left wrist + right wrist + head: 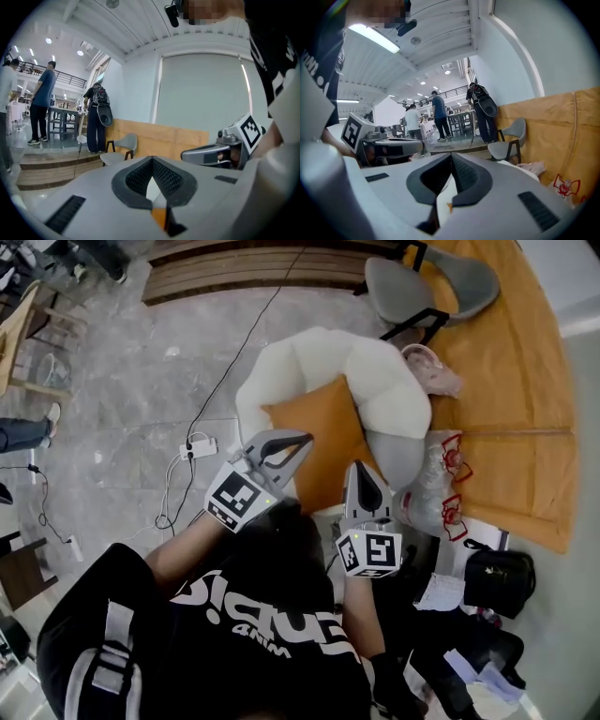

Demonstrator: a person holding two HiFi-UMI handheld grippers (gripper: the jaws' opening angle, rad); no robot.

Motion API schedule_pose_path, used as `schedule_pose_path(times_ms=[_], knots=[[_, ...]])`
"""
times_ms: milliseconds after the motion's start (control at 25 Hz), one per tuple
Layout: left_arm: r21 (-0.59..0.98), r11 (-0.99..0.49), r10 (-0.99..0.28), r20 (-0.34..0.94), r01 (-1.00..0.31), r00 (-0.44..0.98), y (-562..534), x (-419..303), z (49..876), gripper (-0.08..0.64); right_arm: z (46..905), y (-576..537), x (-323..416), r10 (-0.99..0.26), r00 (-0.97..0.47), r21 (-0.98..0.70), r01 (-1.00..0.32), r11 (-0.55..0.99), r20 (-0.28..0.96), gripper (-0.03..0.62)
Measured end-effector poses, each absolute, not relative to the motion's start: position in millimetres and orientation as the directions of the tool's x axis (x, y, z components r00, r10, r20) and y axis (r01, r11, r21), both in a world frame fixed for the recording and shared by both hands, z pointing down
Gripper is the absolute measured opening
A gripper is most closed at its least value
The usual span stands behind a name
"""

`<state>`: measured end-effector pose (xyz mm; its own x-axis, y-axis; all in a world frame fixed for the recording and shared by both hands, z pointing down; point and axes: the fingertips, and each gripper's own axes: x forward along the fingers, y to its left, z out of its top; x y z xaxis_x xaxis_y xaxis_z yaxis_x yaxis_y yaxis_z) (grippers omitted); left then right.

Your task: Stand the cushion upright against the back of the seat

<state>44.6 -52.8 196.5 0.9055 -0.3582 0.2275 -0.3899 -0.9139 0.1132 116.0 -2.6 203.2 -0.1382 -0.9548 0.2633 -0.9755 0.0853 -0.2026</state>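
We look down on a grey stone floor [131, 371] with a wooden platform along its far edge. In the middle stands a white plush armchair [380, 371]. The orange cushion [323, 427] lies in its seat, apparently flat or slumped rather than upright, with its far edge close to the padded back.

We judge the cushion light, soft and floppy. It should fold if pinched at one point, and its fabric should grip easily. It looks best taken by its two near corners (or the near edge, one tong each side), so that it can be tipped up and leaned against the backrest without sagging.

The left gripper [300, 441] hangs over the cushion's near left part and the right gripper [360, 468] over its near right edge. Both are clenched tight with nothing between the jaws. Each gripper view shows only a sliver of orange and white beyond the closed tips, so neither holds the cushion. Whether the tips touch the fabric we cannot tell.
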Motion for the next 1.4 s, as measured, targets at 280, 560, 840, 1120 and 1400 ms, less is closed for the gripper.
schedule_pose_path(times_ms=[280, 560, 840, 1120, 1400], knots=[[0.169, -0.897, -0.35, 0.297, -0.409, 0.889, -71, 56, 260, 0.006, 262, -27, 138, -0.926, -0.148, -0.213, -0.974, 0.076, 0.348, 0.02], [0.208, -0.866, -0.344, 0.411, -0.454, 0.844, -87, 71, 361, 0.006, 341, -46, 159, -0.893, -0.168, -0.247, -0.967, 0.066, 0.418, 0.02], [0.26, -0.842, -0.321, 0.465, -0.473, 0.825, -99, 88, 455, 0.006, 437, -63, 166, -0.849, -0.193, -0.266, -0.962, 0.065, 0.492, 0.02], [0.303, -0.806, -0.273, 0.573, -0.509, 0.773, -101, 75, 568, 0.006, 549, -71, 161, -0.78, -0.269, -0.317, -0.943, 0.095, 0.565, 0.021], [0.322, -0.721, -0.291, 0.662, -0.613, 0.69, -105, 51, 680, 0.22, 671, -58, 168, -0.65, -0.244, -0.313, -0.95, 0.009, 0.72, 0.262]])
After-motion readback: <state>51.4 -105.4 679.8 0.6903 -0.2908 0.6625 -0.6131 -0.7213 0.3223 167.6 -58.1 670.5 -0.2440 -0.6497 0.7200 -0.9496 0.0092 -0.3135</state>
